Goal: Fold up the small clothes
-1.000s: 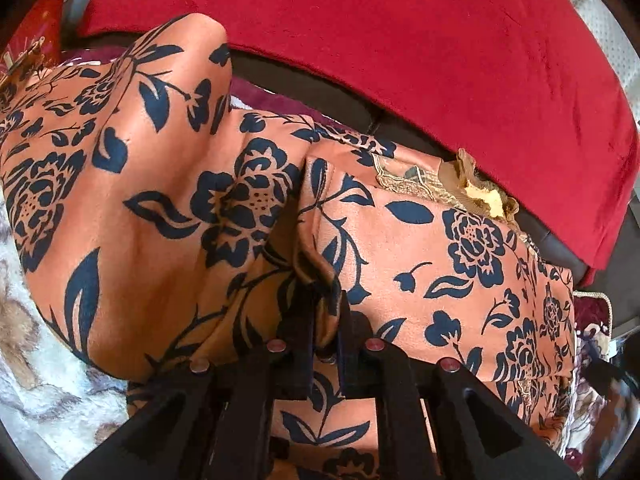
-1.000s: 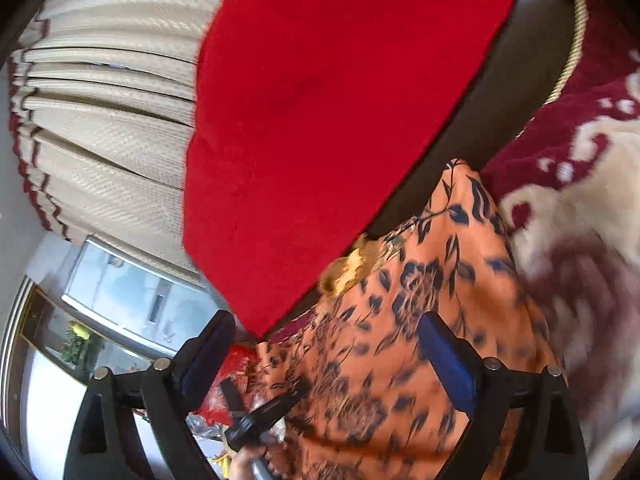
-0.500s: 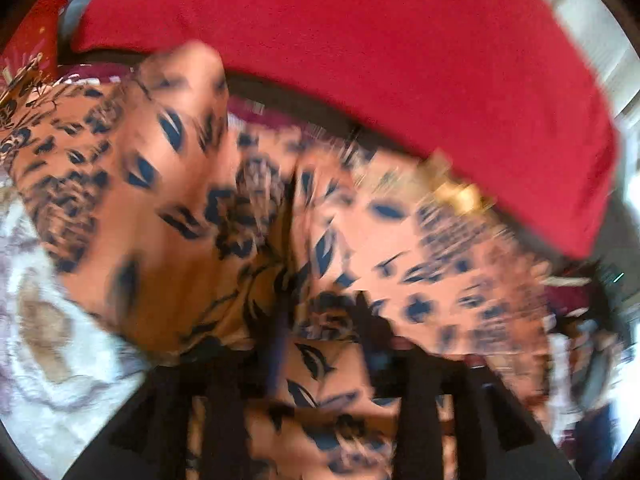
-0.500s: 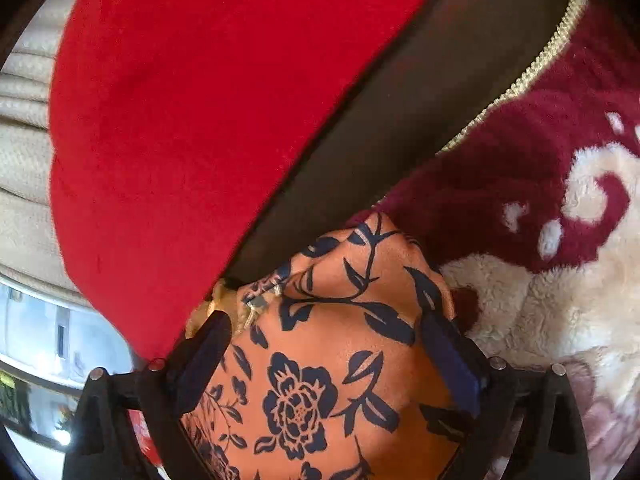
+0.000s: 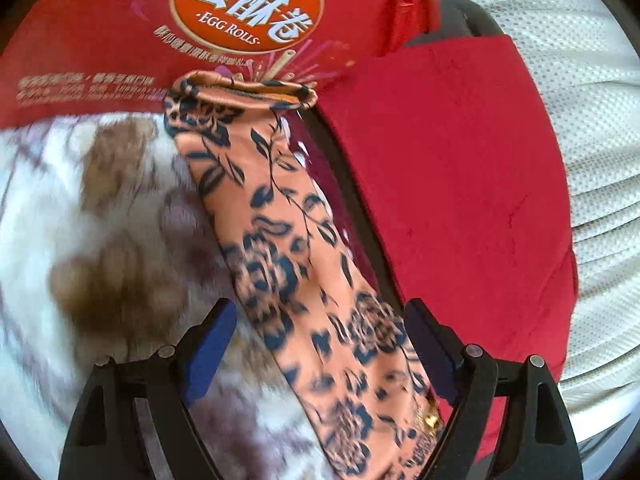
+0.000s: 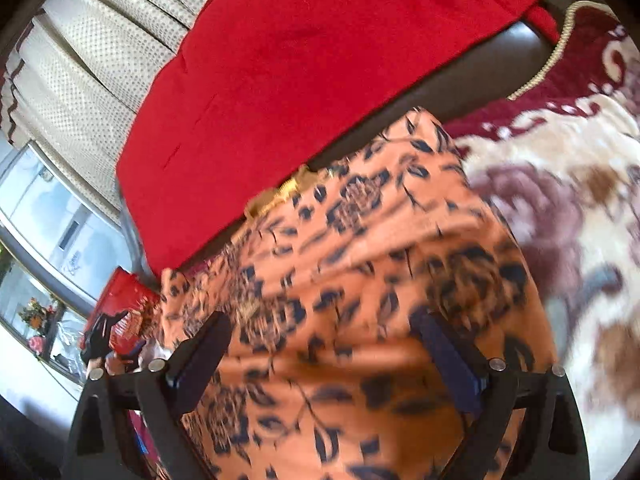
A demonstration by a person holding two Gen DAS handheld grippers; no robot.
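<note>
An orange garment with dark blue flowers lies as a long folded strip on a plush cream, brown and maroon blanket; it also fills the right wrist view, with a gold trim at its far edge. My left gripper is open and empty, its jaws wide apart on either side of the strip. My right gripper is open and empty just above the garment. Both views are motion-blurred.
A red egg-roll box stands at the far end of the strip. A red cloth drapes over a dark sofa back along the garment's edge; it also shows in the right wrist view. Cream curtains hang behind.
My left gripper has let go of the garment fold and opened, and its view swung toward the red box. The garment now lies flatter. My right gripper stays open and shifted over the fabric.
</note>
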